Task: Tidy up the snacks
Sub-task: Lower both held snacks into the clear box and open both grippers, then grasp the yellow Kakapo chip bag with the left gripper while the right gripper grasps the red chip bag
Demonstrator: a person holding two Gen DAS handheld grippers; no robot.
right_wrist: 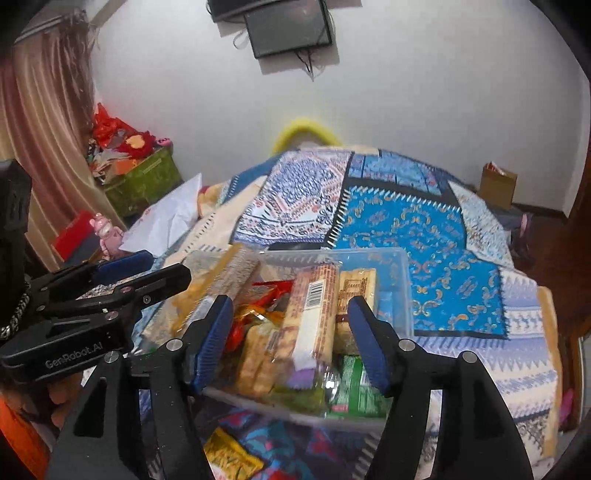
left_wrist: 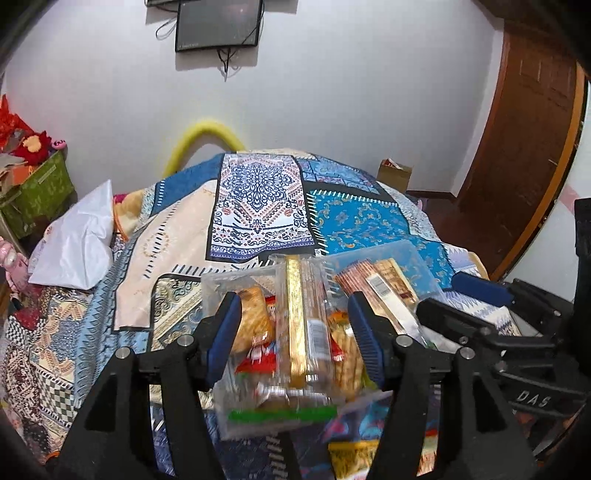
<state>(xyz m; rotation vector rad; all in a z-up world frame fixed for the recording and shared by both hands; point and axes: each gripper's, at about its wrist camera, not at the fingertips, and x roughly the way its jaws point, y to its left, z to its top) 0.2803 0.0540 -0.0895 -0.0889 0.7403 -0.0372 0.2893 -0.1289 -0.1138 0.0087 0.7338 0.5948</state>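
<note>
A clear plastic bin (right_wrist: pixel 400 280) full of wrapped snacks sits on the patchwork bedspread. In it lie a long biscuit pack with a barcode (right_wrist: pixel 314 314), a green packet (right_wrist: pixel 354 387) and red wrappers. In the left wrist view the bin (left_wrist: pixel 417 258) is at right, and a clear snack bag with a gold-striped biscuit pack (left_wrist: pixel 299 325) lies blurred between the jaws of my left gripper (left_wrist: pixel 295 332), which stand wide apart. My right gripper (right_wrist: pixel 290 339) is open over the bin's near side, holding nothing. A yellow snack packet (right_wrist: pixel 229 458) lies on the bed below it.
A white plastic bag (left_wrist: pixel 81 240) lies at the bed's left. A green box with red toys (left_wrist: pixel 37 192) stands by the wall. A cardboard box (left_wrist: pixel 395 173) sits on the floor at far right, near a wooden door (left_wrist: pixel 524 147). A TV (left_wrist: pixel 218 22) hangs on the wall.
</note>
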